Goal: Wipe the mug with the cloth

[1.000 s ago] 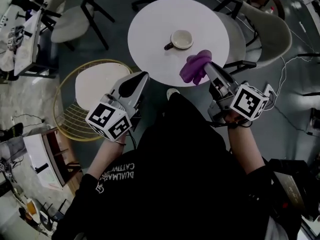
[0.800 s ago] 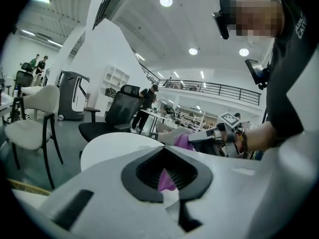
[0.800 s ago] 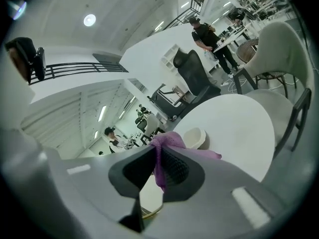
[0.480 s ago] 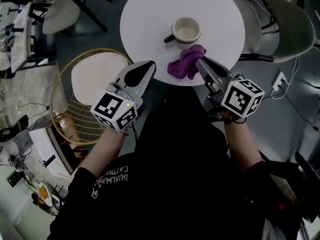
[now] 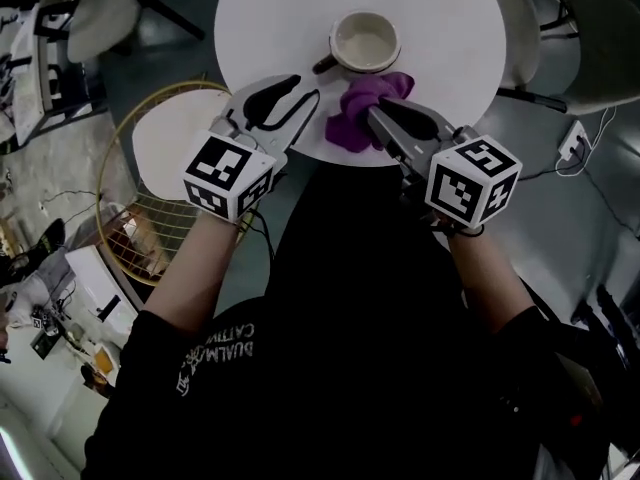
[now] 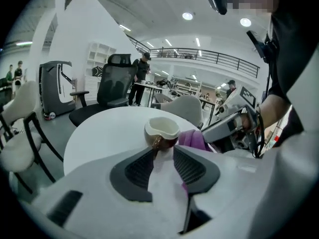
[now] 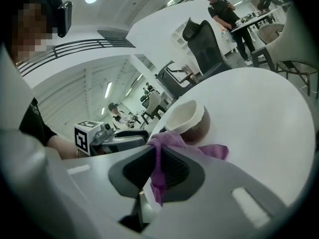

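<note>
Purple cloth (image 5: pixel 350 123), clamped in the right gripper (image 5: pixel 373 116), has now reached the near side of the mug (image 5: pixel 365 40) on the white table (image 5: pixel 260 28). The left gripper (image 5: pixel 305 100) is opening its empty jaws near the handle (image 5: pixel 322 65), so wiping can probably begin.

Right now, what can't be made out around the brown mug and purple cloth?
- Crumpled purple cloth: head view, right gripper covers its near part; contact with the brown, cream-lined ceramic mug unclear.
- Mug handle: right gripper view, apparently behind the cloth.
- Mug's inner bottom: gripper views, rim hides it.
</note>
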A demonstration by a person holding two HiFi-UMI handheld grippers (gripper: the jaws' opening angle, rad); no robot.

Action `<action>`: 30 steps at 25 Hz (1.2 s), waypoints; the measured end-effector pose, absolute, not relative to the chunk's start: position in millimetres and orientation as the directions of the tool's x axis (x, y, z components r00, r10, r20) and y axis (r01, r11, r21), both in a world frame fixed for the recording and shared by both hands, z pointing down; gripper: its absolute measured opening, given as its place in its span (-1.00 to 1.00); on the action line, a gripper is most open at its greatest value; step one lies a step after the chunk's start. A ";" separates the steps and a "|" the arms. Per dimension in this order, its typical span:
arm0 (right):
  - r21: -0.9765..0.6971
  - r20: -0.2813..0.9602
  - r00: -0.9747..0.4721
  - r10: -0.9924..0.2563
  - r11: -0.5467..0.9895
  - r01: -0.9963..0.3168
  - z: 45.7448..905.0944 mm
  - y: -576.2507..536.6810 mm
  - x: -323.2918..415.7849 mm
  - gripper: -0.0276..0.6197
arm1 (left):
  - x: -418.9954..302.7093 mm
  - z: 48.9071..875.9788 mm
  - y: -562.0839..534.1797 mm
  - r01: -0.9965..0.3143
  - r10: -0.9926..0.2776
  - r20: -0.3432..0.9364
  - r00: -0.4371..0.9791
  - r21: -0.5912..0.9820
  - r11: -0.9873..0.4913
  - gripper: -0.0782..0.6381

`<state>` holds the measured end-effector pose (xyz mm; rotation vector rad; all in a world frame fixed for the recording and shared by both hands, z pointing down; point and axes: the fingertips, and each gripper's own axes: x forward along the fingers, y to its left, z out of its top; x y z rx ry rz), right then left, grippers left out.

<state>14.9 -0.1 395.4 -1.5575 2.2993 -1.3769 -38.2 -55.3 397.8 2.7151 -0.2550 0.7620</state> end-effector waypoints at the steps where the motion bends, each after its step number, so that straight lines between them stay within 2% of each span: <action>1: -0.675 0.421 -0.504 -0.754 0.110 -0.730 398.4 -0.6 12.6 -0.78 | -33.2 402.0 -56.4 -0.233 -0.074 0.549 0.832 0.226 -0.946 -0.41; 6: -0.668 0.435 -0.562 -0.704 0.167 -0.725 408.2 -8.1 0.8 -0.78 | -14.2 418.7 -64.8 -0.137 -0.038 0.628 0.777 0.110 -0.984 -0.31; 9: -0.673 0.433 -0.599 -0.674 0.201 -0.712 414.5 -9.7 -0.2 -0.78 | -5.8 428.4 -69.6 -0.127 -0.037 0.658 0.752 0.090 -0.988 -0.31; 17: -0.637 0.402 -0.597 -0.694 0.256 -0.727 409.0 -29.3 7.2 -0.78 | 6.0 440.6 -76.1 -0.101 -0.023 0.726 0.687 0.063 -0.993 -0.43; 20: -0.664 0.390 -0.601 -0.698 0.239 -0.708 410.4 -33.9 15.3 -0.78 | 17.2 444.3 -74.2 -0.075 -0.004 0.751 0.660 0.060 -0.995 -0.59; 30: -0.791 0.369 -0.611 -0.701 0.109 -0.602 419.2 -41.2 14.3 -0.78 | 22.3 454.2 -73.7 -0.061 0.020 0.802 0.597 0.070 -0.996 -0.63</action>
